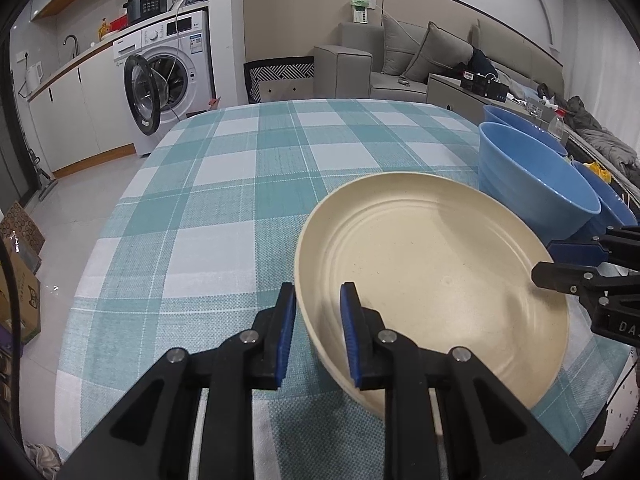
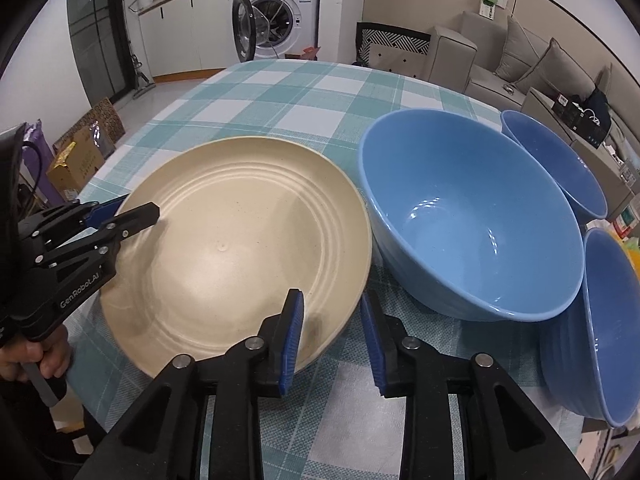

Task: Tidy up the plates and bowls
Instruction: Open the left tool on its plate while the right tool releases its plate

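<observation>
A cream plate (image 1: pixel 432 276) (image 2: pixel 240 256) lies on the checked tablecloth. My left gripper (image 1: pixel 318 332) is open, its fingers straddling the plate's near left rim; it also shows in the right wrist view (image 2: pixel 120 218). My right gripper (image 2: pixel 332 336) is open, its fingers straddling the plate's right rim; it also shows in the left wrist view (image 1: pixel 552 258). A large blue bowl (image 2: pixel 468 216) (image 1: pixel 532 184) stands just right of the plate. Two more blue bowls (image 2: pixel 556 160) (image 2: pixel 608 328) stand behind and right of it.
The table (image 1: pixel 224 200) drops off at its left and near edges. A washing machine (image 1: pixel 168 72) with its door open stands beyond the far left corner. A grey sofa (image 1: pixel 400 60) lies behind the table. Boxes (image 2: pixel 80 160) sit on the floor at left.
</observation>
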